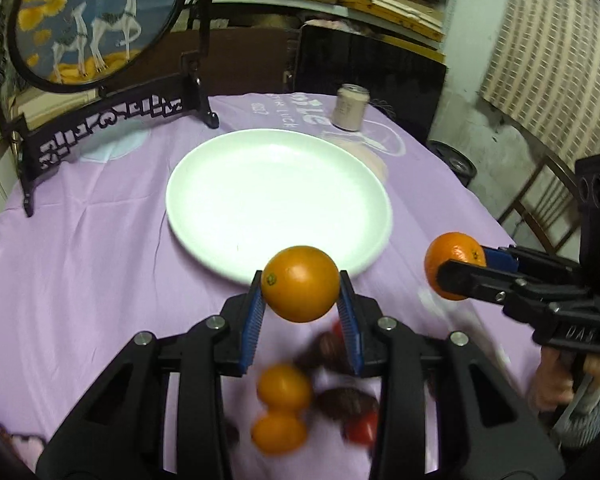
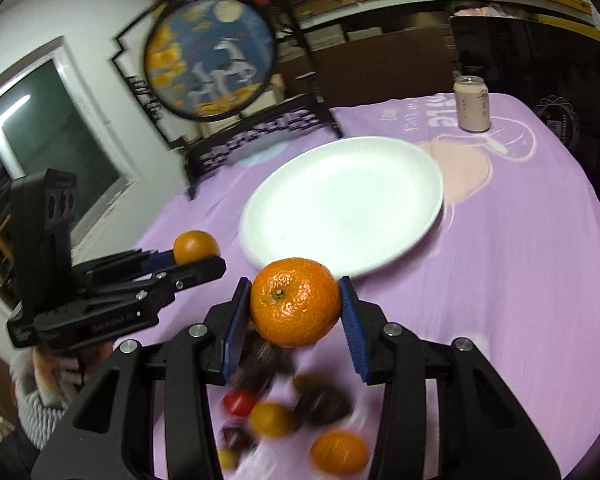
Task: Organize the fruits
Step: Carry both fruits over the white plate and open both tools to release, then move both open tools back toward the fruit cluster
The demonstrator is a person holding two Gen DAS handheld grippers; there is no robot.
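My left gripper (image 1: 300, 280) is shut on a smooth orange (image 1: 300, 292), held in the air just short of the near rim of a white plate (image 1: 280, 184). My right gripper (image 2: 296, 282) is shut on a dimpled tangerine (image 2: 296, 308), also lifted, near the plate (image 2: 340, 200). Each view shows the other gripper from the side: the right gripper (image 1: 460, 264) with its tangerine (image 1: 448, 252), the left gripper (image 2: 198, 258) with its orange (image 2: 194, 244). Below the fingers, blurred loose fruit lies on the purple cloth: oranges (image 1: 284, 386), dark fruits (image 2: 322, 406), a red one (image 2: 240, 402).
A pale drink can (image 1: 350, 107) stands beyond the plate at the table's far side. A round painted screen on a black carved stand (image 1: 96, 20) occupies the far left corner. A person's hands (image 1: 556, 380) hold the gripper handles. Shelves and a dark chair back lie behind the table.
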